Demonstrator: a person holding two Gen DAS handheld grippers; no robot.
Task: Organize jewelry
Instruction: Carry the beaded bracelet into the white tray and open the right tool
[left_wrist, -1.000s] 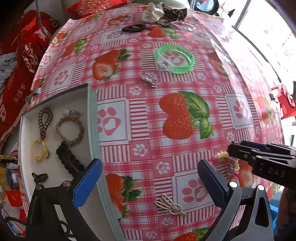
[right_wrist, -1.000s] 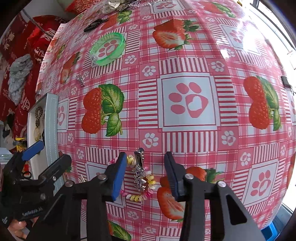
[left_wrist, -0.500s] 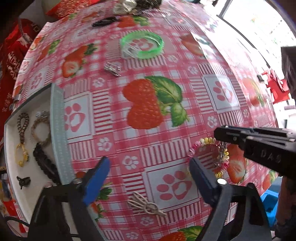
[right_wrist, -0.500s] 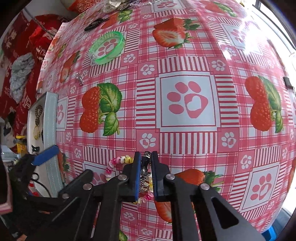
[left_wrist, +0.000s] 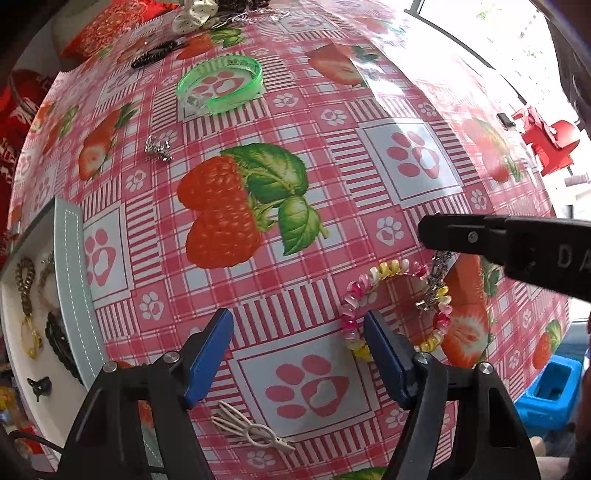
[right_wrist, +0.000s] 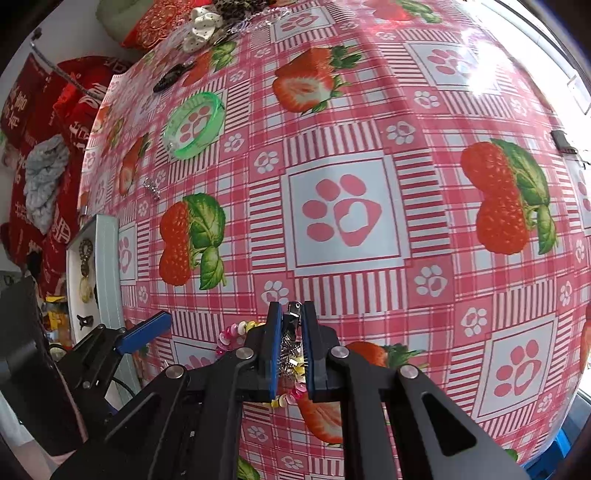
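Note:
My right gripper (right_wrist: 289, 314) is shut on a silver rhinestone hair clip (right_wrist: 292, 312), which hangs from it (left_wrist: 435, 273) over a pink and yellow spiral bracelet (left_wrist: 373, 275) on the strawberry tablecloth. My left gripper (left_wrist: 297, 354) is open and empty, just left of the bracelet. The white jewelry tray (left_wrist: 72, 280) at the left holds several bracelets and a small black clip (left_wrist: 38, 386). A cream hair clip (left_wrist: 251, 428) lies below the left gripper.
A green bangle (left_wrist: 219, 86), a small silver piece (left_wrist: 159, 149) and a black hair tie (left_wrist: 155, 57) lie farther back. A heap of accessories (left_wrist: 195, 16) sits at the far edge. A blue box (left_wrist: 550, 391) is beyond the table's right edge.
My right gripper closed on the silver clip and lifted it off the bracelet. My left gripper moved right toward the bracelet.

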